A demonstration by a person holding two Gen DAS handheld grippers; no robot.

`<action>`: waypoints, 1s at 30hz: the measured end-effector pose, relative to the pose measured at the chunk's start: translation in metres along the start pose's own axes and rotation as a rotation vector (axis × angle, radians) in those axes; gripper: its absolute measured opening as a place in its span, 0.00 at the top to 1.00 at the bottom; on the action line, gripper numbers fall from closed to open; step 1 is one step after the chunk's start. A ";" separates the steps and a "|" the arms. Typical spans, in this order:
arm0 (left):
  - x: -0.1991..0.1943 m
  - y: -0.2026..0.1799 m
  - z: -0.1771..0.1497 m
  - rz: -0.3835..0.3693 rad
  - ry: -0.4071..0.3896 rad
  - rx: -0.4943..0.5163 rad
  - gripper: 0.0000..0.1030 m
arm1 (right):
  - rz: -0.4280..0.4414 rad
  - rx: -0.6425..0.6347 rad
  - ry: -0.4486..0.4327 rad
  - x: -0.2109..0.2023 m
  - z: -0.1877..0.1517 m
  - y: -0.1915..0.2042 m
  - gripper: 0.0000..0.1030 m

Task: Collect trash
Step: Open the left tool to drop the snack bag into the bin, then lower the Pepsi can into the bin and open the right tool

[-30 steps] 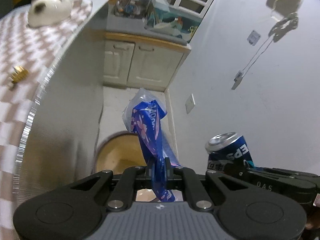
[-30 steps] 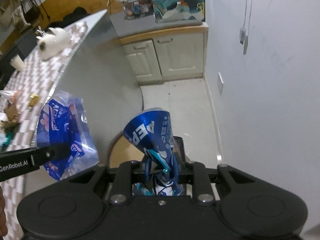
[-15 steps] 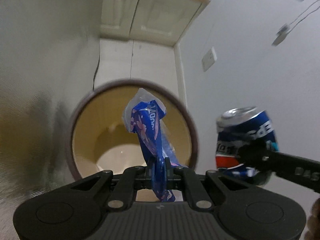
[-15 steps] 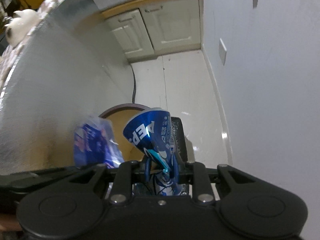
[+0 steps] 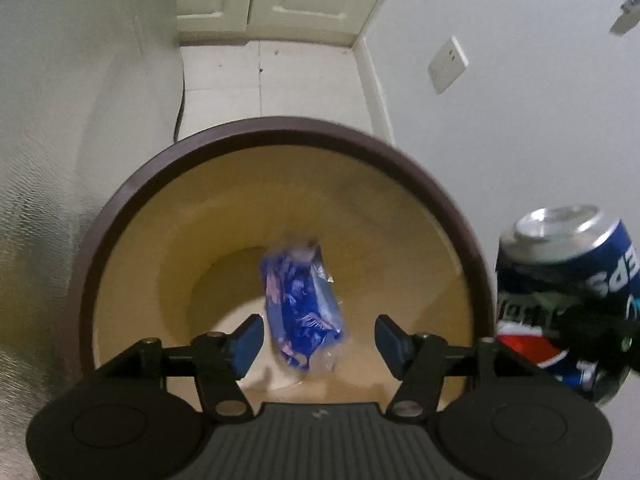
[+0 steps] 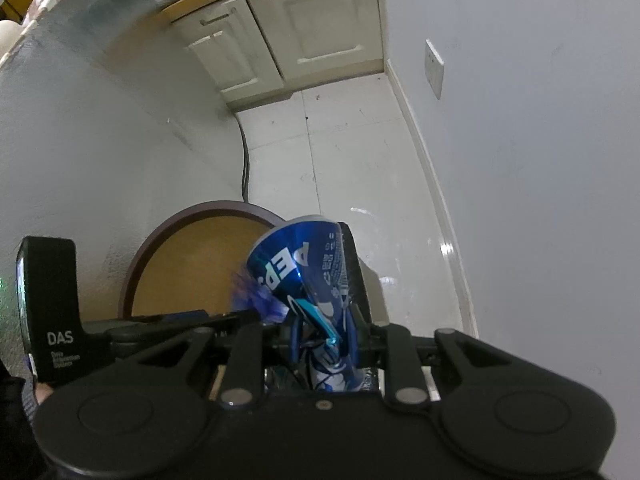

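The left gripper point(image 5: 318, 338) points steeply down, straight over the mouth of the round bin point(image 5: 132, 196), which has a dark brown rim and a tan inside and stands on the pale floor point(image 5: 272, 76) between a grey panel and the white wall. The right gripper point(image 6: 324, 334) also tilts down, just beside the bin's right edge and outside its rim. A second ago both grippers were higher, with the checkered worktop and the upper cabinets in view; now the bin fills the left wrist view and only the lower cabinet doors point(image 6: 280, 36) show. At that time the left fingers point(image 5: 246, 338) were pinched on the blue wrapper point(image 5: 300, 304); they have just been opening and now stand well apart, touching nothing. The wrapper is free of them, blurred, inside the bin's opening below the fingers. The right fingers are unchanged: they are clamped on the crushed lower part of the blue Pepsi can point(image 6: 308, 276), which sticks out forward from them, its silver top point(image 5: 556, 228) turned away from the gripper.
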State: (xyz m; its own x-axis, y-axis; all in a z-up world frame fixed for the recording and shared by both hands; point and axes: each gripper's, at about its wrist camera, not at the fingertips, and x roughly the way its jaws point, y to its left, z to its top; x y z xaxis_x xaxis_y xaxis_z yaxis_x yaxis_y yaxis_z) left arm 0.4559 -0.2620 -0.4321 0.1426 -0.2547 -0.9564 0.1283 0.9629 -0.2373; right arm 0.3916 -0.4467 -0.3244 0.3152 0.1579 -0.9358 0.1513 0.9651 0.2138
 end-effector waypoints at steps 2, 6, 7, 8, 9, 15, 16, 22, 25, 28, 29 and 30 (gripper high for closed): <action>-0.002 0.005 -0.001 0.023 0.016 0.011 0.39 | 0.007 0.006 0.011 0.005 0.001 0.002 0.77; -0.015 0.014 -0.005 0.093 0.038 0.031 0.32 | 0.001 0.007 0.037 0.019 0.005 0.008 0.77; -0.020 0.018 -0.007 0.108 0.039 0.031 0.31 | 0.002 0.005 0.043 0.022 0.008 0.008 0.77; -0.026 0.020 -0.007 0.113 0.034 0.029 0.29 | 0.004 0.004 0.049 0.024 0.008 0.010 0.77; -0.031 0.022 -0.008 0.112 0.028 0.023 0.26 | 0.010 0.001 0.055 0.026 0.009 0.011 0.77; -0.057 0.032 -0.014 0.120 -0.023 -0.026 0.14 | 0.058 -0.032 0.101 0.041 0.012 0.021 0.77; -0.061 0.035 -0.016 0.125 -0.024 -0.037 0.12 | 0.058 -0.037 0.107 0.044 0.012 0.023 0.77; -0.071 0.053 -0.024 0.151 -0.035 -0.089 0.02 | 0.077 -0.074 0.147 0.068 0.009 0.044 0.77; -0.069 0.063 -0.029 0.166 -0.025 -0.099 0.01 | 0.072 -0.099 0.173 0.083 0.005 0.052 0.77; -0.064 0.068 -0.032 0.172 -0.021 -0.109 0.00 | 0.065 -0.114 0.196 0.096 0.003 0.057 0.77; -0.063 0.069 -0.032 0.173 -0.020 -0.114 0.00 | 0.066 -0.118 0.202 0.099 0.003 0.058 0.76; -0.062 0.071 -0.033 0.173 -0.020 -0.120 0.00 | 0.069 -0.123 0.207 0.103 0.002 0.059 0.76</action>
State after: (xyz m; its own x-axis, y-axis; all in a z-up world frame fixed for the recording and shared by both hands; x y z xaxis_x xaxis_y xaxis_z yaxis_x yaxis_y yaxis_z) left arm 0.4236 -0.1753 -0.3955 0.1717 -0.0855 -0.9814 -0.0177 0.9958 -0.0899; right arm 0.4352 -0.3744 -0.4075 0.1206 0.2517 -0.9603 0.0173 0.9666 0.2556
